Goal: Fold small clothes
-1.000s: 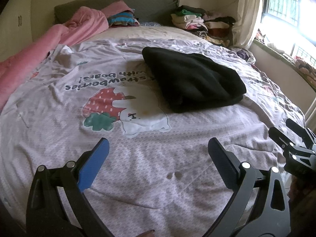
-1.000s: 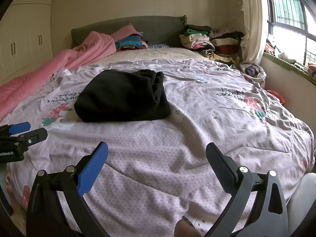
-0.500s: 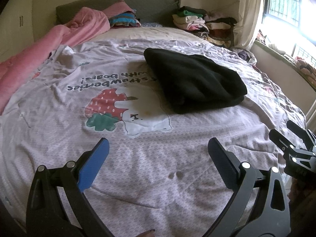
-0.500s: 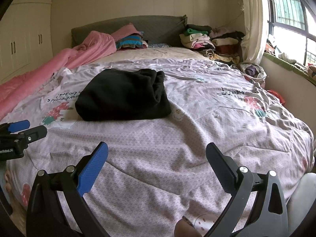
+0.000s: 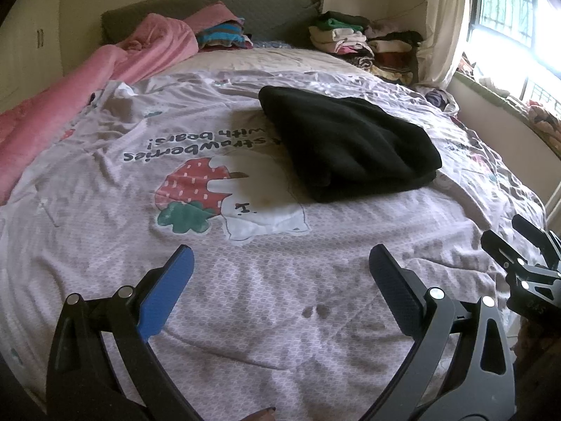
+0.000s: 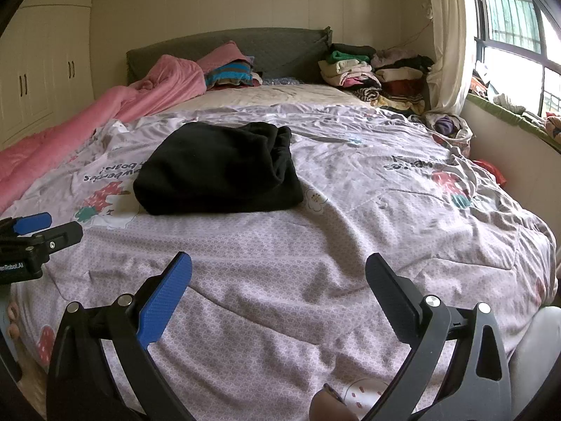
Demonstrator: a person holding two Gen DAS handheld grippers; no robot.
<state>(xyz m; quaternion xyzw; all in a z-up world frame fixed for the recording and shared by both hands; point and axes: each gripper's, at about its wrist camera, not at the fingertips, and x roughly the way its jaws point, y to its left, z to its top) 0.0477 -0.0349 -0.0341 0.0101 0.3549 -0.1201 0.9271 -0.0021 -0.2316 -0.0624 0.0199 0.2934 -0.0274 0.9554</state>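
A folded black garment [image 5: 347, 147] lies on the lilac strawberry-print quilt [image 5: 245, 280] near the middle of the bed; it also shows in the right wrist view [image 6: 221, 168]. My left gripper [image 5: 280, 263] is open and empty, low over the quilt near the bed's foot, well short of the garment. My right gripper [image 6: 278, 266] is open and empty, also near the foot. Each gripper shows at the edge of the other's view: the right gripper [image 5: 519, 242], the left gripper [image 6: 45, 224].
A pink blanket [image 6: 115, 108] runs along the left side. Folded clothes [image 6: 371, 70] are stacked by the grey headboard [image 6: 280, 45] at the far right, striped clothes [image 6: 228, 73] at its middle. A window sill [image 6: 508, 112] and a wall border the right side. Cupboards [image 6: 45, 70] stand at the left.
Both grippers have drawn back slightly from the garment, still open. The garment has not moved.
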